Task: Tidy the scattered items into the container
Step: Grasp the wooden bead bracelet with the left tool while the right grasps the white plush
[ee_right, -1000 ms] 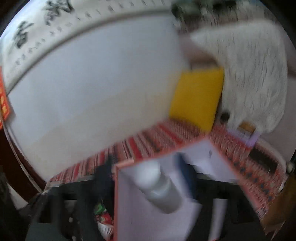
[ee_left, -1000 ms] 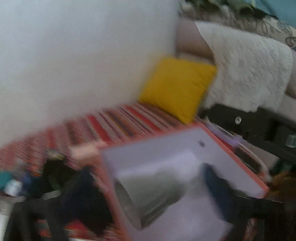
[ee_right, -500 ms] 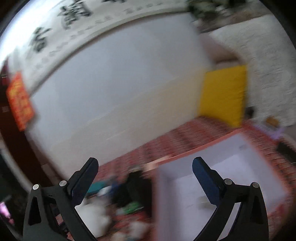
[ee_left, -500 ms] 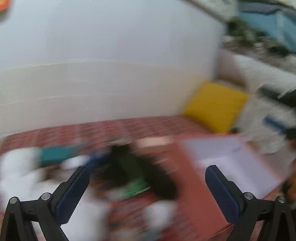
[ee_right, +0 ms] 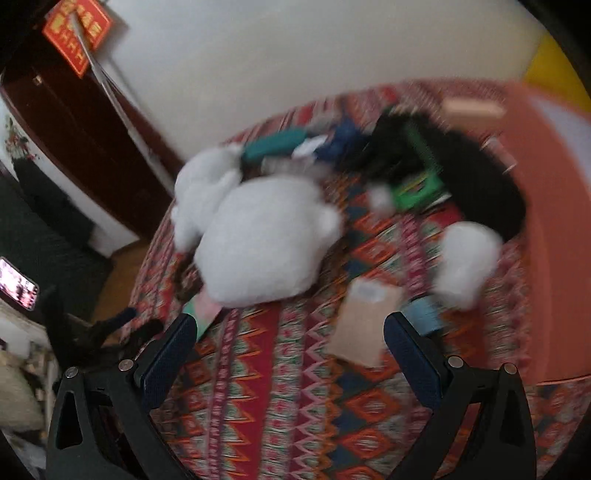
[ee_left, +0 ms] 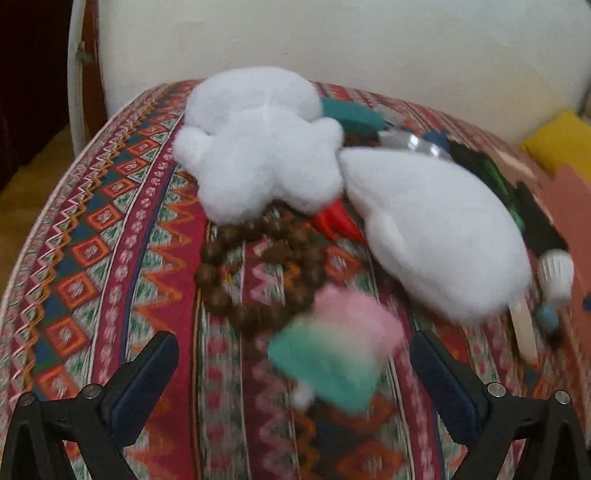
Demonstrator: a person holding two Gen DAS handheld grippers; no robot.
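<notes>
Left gripper spread wide, empty, hovering over a blurred pink-and-teal item near brown beads and two white plush toys on the patterned surface. Right gripper likewise released, above a tan packet; orange container at right, beside black cloth.

A patterned cloth in red, green and orange zigzags and diamonds covers the surface in the near and middle ground. Beyond it a plain pale wall fills the far side. At far left stands a dark wooden door with a red sign above it. Wooden floor shows at left. A yellow cushion sits at far right. The light is soft and even.
</notes>
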